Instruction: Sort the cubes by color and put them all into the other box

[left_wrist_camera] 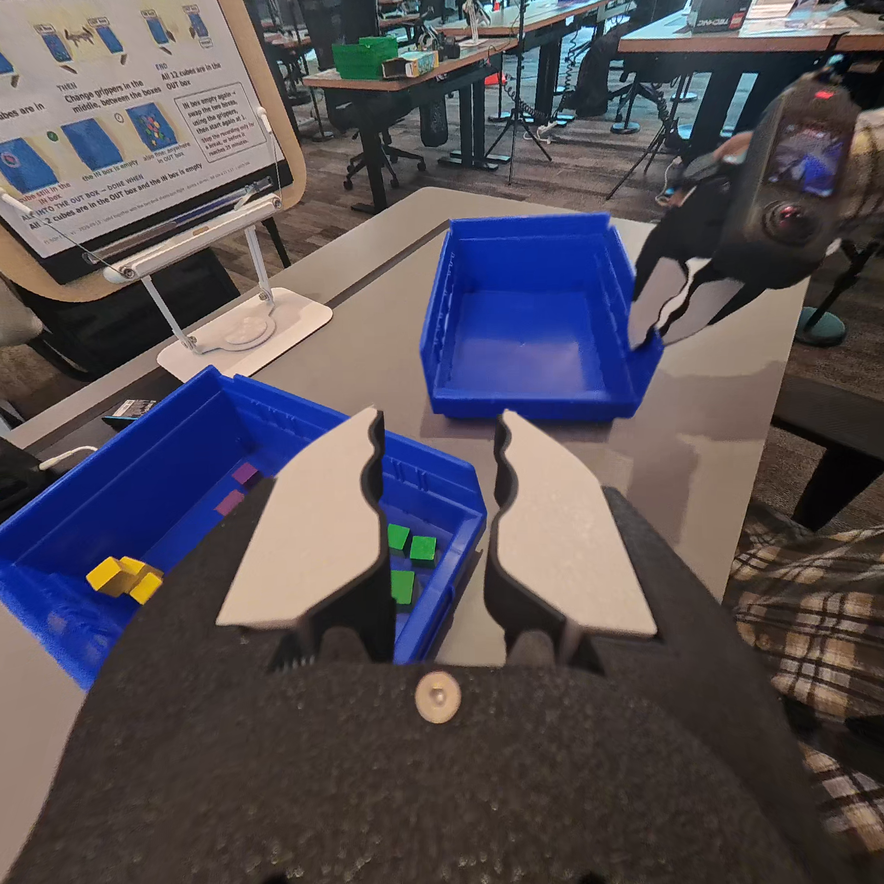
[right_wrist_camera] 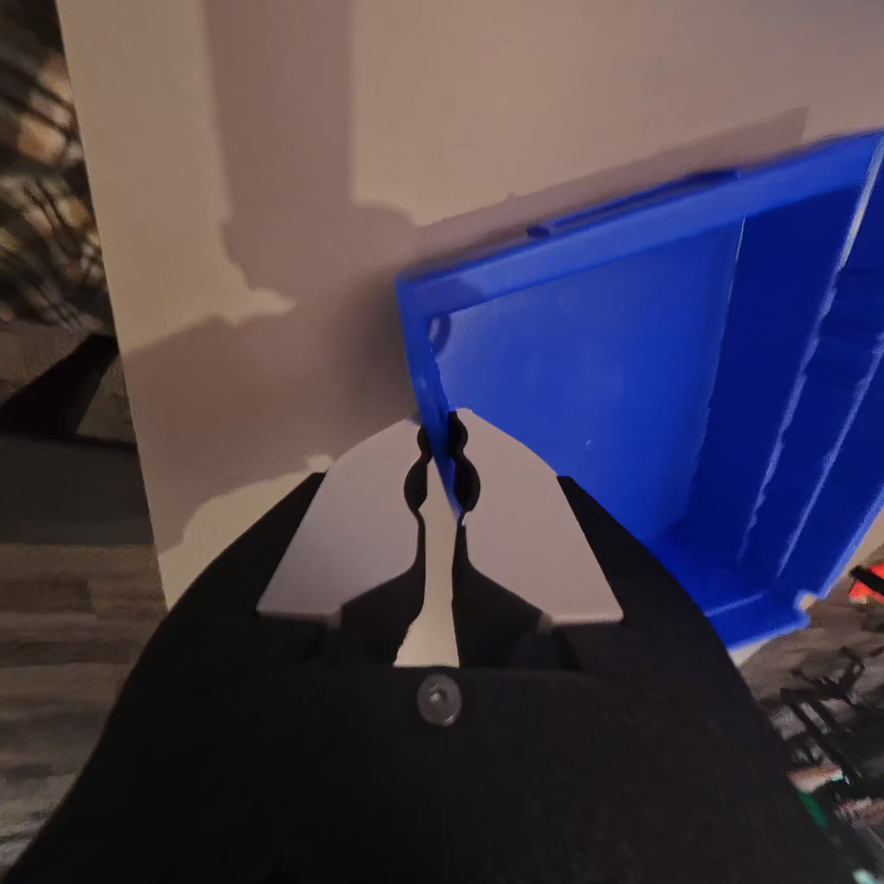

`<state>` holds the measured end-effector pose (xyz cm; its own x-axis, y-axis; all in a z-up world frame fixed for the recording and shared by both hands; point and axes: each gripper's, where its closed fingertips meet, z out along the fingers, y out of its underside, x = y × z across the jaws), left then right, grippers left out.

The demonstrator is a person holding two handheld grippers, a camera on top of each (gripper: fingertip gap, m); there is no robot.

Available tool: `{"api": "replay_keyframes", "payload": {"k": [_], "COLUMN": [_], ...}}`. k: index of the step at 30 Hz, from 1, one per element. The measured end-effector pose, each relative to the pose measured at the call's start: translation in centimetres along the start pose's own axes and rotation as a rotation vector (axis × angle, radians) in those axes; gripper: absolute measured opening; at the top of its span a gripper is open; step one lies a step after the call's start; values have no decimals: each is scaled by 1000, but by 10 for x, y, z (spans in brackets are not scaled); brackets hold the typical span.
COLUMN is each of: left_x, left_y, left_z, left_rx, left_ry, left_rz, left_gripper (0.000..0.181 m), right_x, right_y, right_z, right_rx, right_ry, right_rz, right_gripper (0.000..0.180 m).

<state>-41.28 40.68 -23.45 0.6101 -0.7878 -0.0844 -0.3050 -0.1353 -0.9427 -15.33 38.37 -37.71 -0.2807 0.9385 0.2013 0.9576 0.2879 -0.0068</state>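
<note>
Near box (left_wrist_camera: 119, 478) holds cubes (left_wrist_camera: 411, 550) (far box (left_wrist_camera: 526, 335) bare).

Instruction board (left_wrist_camera: 138, 119): propped on a white stand (left_wrist_camera: 248, 330) at the grey table's (left_wrist_camera: 382, 306) far left edge.
Background: desks, office chairs, a green crate (left_wrist_camera: 363, 57) on a far desk.

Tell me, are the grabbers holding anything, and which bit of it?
The right gripper pinches the empty blue box by the rim of its side wall, near a corner. The left gripper is open and holds nothing, hovering beside the box with cubes.
</note>
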Motion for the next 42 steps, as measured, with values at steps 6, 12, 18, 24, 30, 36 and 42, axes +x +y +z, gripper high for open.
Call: {"api": "replay_keyframes", "payload": {"k": [6, 12, 18, 24, 30, 36, 42], "left_x": [3, 6, 6, 5, 0, -5, -12], "left_y": [5, 8, 8, 10, 10, 12, 19], "left_z": [8, 10, 11, 7, 0, 0, 3], "left_rx": [-36, -56, -55, -65, -56, -58, -82], "left_ry": [2, 5, 16, 3, -9, -11, -27], "left_rz": [5, 1, -24, -13, -18, -20, -17], "left_gripper": [44, 45, 46, 49, 49, 49, 49], "right_x": [-34, -38, -28, -34, -26, -17, -15], "right_y": [99, 165, 177, 181, 170, 177, 203], "right_z": [-7, -33, -68, -37, 0, 20, 28], "right_rx": [-128, -61, 424, 497, 343, 248, 185], "right_ry": [0, 106, -96, -241, -283, -303, -360], "right_rz": [170, 743, 1920, 2189, 2164, 2114, 2079], "right_gripper": [17, 122, 114, 100, 84, 27, 12]}}
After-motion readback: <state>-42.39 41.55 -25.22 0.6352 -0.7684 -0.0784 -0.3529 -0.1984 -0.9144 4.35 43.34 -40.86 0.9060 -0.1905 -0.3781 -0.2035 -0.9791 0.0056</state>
